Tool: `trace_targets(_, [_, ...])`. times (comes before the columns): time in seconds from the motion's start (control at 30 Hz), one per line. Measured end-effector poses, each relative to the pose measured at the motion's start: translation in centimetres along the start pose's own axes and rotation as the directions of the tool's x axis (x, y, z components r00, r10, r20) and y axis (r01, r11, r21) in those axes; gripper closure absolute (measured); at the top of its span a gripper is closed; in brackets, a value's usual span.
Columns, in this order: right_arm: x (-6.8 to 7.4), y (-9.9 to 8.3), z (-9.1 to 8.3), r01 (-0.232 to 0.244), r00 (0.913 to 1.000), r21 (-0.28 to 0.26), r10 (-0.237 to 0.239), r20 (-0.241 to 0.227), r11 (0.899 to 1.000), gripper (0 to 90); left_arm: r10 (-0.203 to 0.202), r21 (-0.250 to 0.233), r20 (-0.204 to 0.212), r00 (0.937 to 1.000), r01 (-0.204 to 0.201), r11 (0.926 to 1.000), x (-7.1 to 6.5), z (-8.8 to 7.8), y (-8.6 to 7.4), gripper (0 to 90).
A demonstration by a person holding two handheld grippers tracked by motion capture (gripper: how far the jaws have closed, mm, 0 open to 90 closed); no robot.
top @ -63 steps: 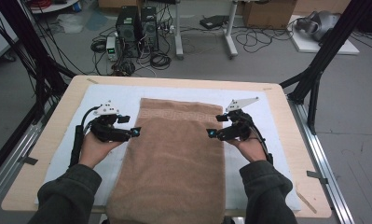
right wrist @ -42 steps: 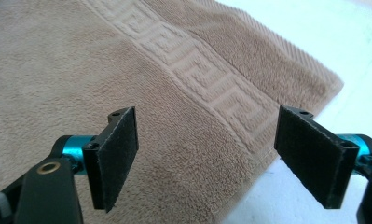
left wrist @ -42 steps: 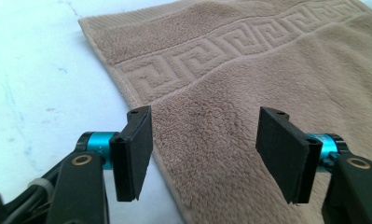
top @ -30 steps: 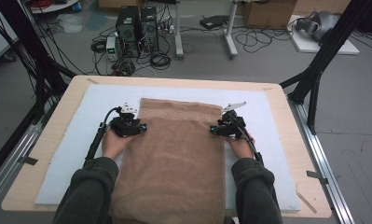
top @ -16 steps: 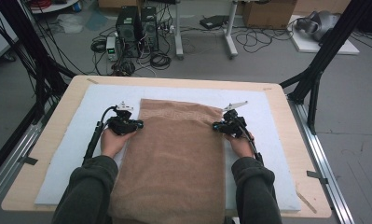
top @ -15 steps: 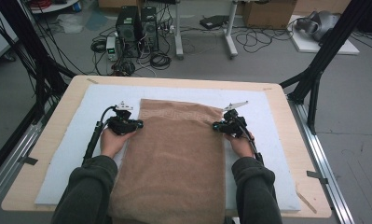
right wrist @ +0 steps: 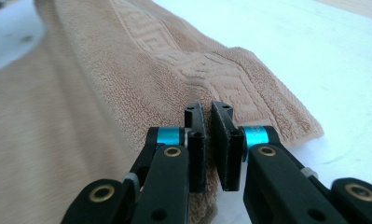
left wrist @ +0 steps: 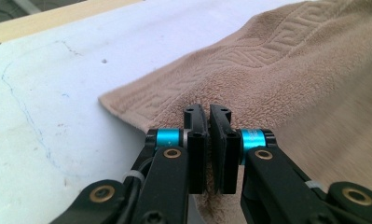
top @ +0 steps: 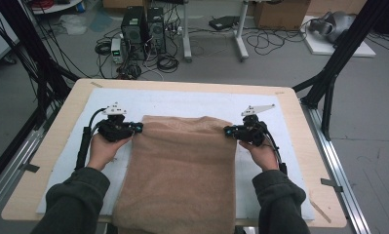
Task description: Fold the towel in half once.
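A tan towel lies lengthwise down the middle of a white mat on the wooden table, its near end hanging over the table's near edge between the person's sleeves. The left gripper sits at the towel's far left corner and the right gripper at its far right corner, each pointing inward toward the other across the cloth. In the left gripper view the two black jaws stand almost together, with a thin fold of the towel pinched between them just inside the corner, the patterned border running away to the far side. The right gripper view shows the same: jaws nearly closed, clamped on a fold of the towel near its corner, with the border band just beyond the tips. The far edge of the towel between the two grippers is bunched and raised off the mat.
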State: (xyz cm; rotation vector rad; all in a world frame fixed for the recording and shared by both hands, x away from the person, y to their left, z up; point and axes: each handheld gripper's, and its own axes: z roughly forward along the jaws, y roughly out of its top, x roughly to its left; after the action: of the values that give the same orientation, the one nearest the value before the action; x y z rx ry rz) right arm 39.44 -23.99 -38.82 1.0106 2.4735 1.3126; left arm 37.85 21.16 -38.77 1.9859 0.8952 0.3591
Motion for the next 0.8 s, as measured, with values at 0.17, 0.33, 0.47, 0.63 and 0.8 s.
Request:
trace_targets(0.17, [2.7,-1.1,-1.4,0.046,0.9987,0.016,-0.046,-0.022,0.999,84.7,0.063,0.008,0.036,0.9974,-0.063,0.9980,-2.3,-2.4,-1.9,85.3])
trace_targets(0.33, [5.1,-3.8,-1.7,0.082,0.9946,0.057,-0.078,-0.069,0.995,84.7,0.105,0.036,0.084,0.9909,-0.108,0.9935,-4.4,-3.5,-4.5,85.2])
trace_targets(0.47, [5.9,-5.8,-1.5,0.071,0.9933,0.075,-0.063,-0.097,0.995,84.7,0.097,0.084,0.121,0.9878,-0.108,0.9906,-4.9,-3.3,-6.5,84.5])
trace_targets(0.63, [6.0,-6.4,-1.5,0.042,0.9906,0.067,-0.033,-0.133,0.997,66.0,0.028,0.073,0.143,0.9893,-0.039,0.9966,-4.0,-3.6,-6.6,60.7])
trace_targets(0.8, [5.4,-4.3,-2.4,0.043,0.9937,0.032,-0.039,-0.105,0.999,51.9,0.049,0.042,0.113,0.9924,-0.054,0.9977,-3.5,-3.8,-4.7,45.6])
